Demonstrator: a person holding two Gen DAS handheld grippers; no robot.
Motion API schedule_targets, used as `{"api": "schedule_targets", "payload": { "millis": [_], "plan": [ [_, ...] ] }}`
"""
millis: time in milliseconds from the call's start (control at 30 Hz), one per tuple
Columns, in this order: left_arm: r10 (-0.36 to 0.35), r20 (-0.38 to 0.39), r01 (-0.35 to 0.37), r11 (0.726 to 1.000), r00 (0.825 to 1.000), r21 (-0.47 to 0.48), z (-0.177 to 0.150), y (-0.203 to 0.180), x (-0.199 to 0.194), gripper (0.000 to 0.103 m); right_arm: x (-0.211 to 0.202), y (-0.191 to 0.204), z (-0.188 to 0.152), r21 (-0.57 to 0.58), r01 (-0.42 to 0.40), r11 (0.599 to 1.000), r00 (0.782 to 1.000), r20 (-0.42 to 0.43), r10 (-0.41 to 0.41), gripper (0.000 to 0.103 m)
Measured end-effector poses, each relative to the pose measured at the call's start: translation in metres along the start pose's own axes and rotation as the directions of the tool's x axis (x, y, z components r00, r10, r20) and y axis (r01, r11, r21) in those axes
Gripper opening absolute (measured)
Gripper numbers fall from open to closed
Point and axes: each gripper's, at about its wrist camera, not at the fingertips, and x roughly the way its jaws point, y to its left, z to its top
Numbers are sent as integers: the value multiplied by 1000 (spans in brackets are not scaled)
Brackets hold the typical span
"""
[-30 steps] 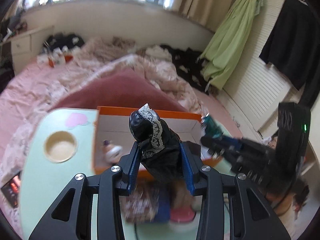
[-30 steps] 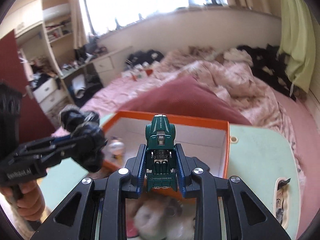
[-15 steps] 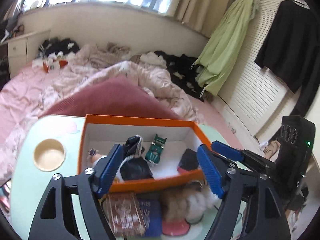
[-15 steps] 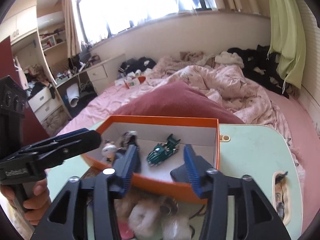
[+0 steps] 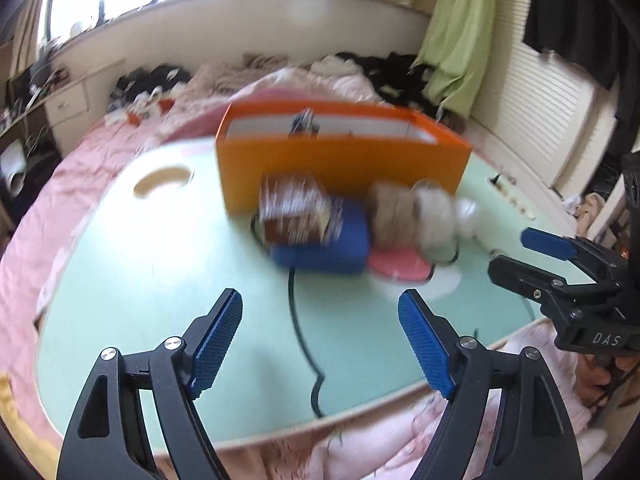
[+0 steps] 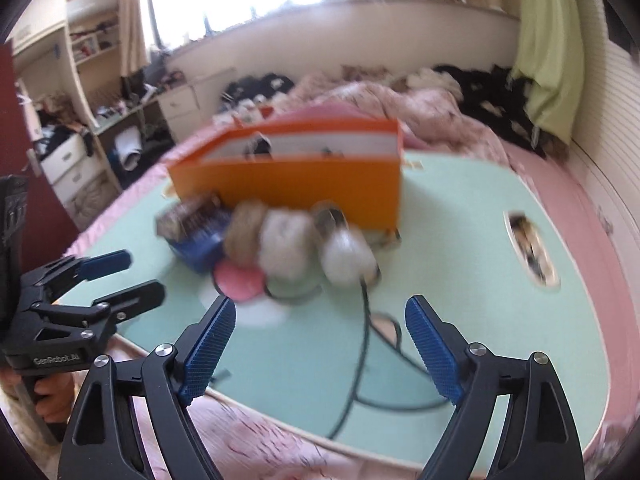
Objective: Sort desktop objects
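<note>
An orange box (image 5: pixel 340 164) stands on the pale green table (image 5: pixel 160 280); it also shows in the right wrist view (image 6: pixel 304 178), with dark items poking above its rim. In front of it lie a brown patterned box (image 5: pixel 294 212) on a blue case (image 5: pixel 328 244), fluffy beige and white earmuffs (image 5: pixel 416 216) and a pink round disc (image 5: pixel 400 266). My left gripper (image 5: pixel 320 340) is open and empty, above the table's near edge. My right gripper (image 6: pixel 318 344) is open and empty, also back from the pile. Both views are blurred.
A black cable (image 5: pixel 300 320) runs from the pile to the table's near edge. The table has a round cup recess (image 5: pixel 162 180) at the left and a slot (image 6: pixel 528 248) at the right. A pink bed surrounds the table.
Both grippers let go of the black lace item and the green toy car into the orange box, opened, and pulled back and down toward the table's near edge.
</note>
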Motion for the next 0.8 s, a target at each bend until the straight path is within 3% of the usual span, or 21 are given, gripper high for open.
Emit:
{"api": "schedule_targets", "payload": {
  "millis": [67,167,200,267,400,567,800],
  "plan": [
    [8,4,-8,1000,1000,5,-9,0,4,81,7,-3,-5,7,23,1000,999,-26,-23,87],
    [99,59,-102,994,993,49,-14,-7,7,83,11,-6,-8,4,80,997,996,-33,-80,95],
    [98,67,-101,994,993,44,-15,-6,8,84,12,-6,-10,-4,95,995,995,-31,-95,101],
    [91,73,-93,995,993,33,-17,-4,10,88,15,-2,-14,-38,122,992,992,-29,-124,103],
    [89,82,-92,995,993,34,-19,-5,12,102,15,-3,-14,-39,111,993,993,-26,-112,103],
    [92,105,-96,995,990,34,-22,-5,12,103,16,-4,-13,-46,103,994,994,-34,-105,103],
    [91,120,-95,995,989,35,-23,-5,12,103,20,1,-11,-116,17,993,999,-31,-21,103]
  ]
}}
